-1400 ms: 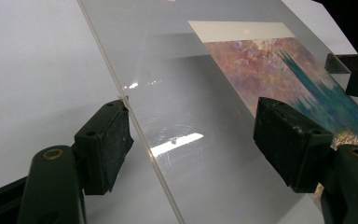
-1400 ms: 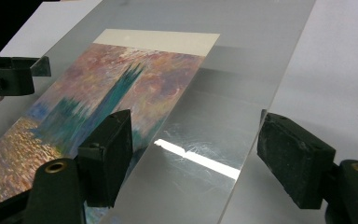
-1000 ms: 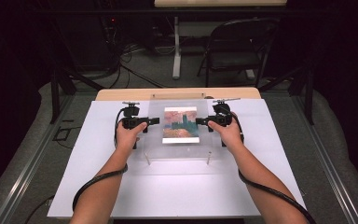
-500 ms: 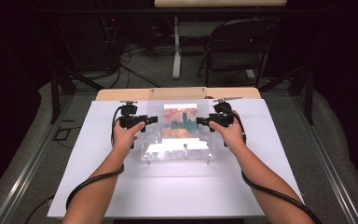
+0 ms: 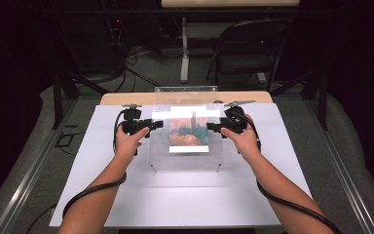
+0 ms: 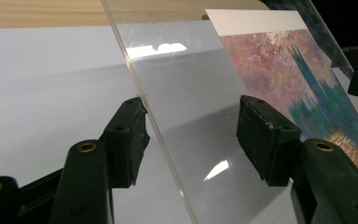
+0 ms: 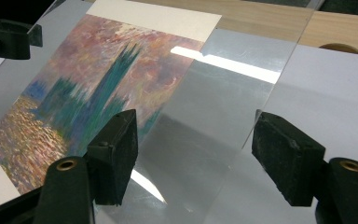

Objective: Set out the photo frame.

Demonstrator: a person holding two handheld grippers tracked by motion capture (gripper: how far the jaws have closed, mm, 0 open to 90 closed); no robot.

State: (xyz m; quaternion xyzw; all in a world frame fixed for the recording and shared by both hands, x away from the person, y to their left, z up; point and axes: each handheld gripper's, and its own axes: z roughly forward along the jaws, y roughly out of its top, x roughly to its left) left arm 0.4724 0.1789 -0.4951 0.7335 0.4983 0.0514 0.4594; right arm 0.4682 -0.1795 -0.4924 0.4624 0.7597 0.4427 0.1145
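A clear acrylic sheet [image 5: 187, 97] with a painted print [image 5: 190, 134] of a teal tower under a pink sky is tilted up, its far edge raised off the white board. My left gripper [image 5: 158, 123] is at the sheet's left edge and my right gripper [image 5: 210, 127] at its right edge. In the left gripper view the sheet [image 6: 191, 93] runs between the jaws of the left gripper [image 6: 196, 126], and one pad [image 6: 130, 135] touches its edge. The right gripper [image 7: 196, 144] straddles the sheet [image 7: 223, 93] beside the print [image 7: 98, 79]. Both pairs of jaws have just been closing and still stand wide.
A white board [image 5: 126, 195] covers the wooden table [image 5: 126, 99]. Two small pegs [image 5: 153, 169] stand at the sheet's near edge. A folding chair [image 5: 248, 48], a table leg and cables are on the floor beyond the table.
The sheet has tipped up from lying flat, and its far edge is now higher. Both hands have risen slightly with it.
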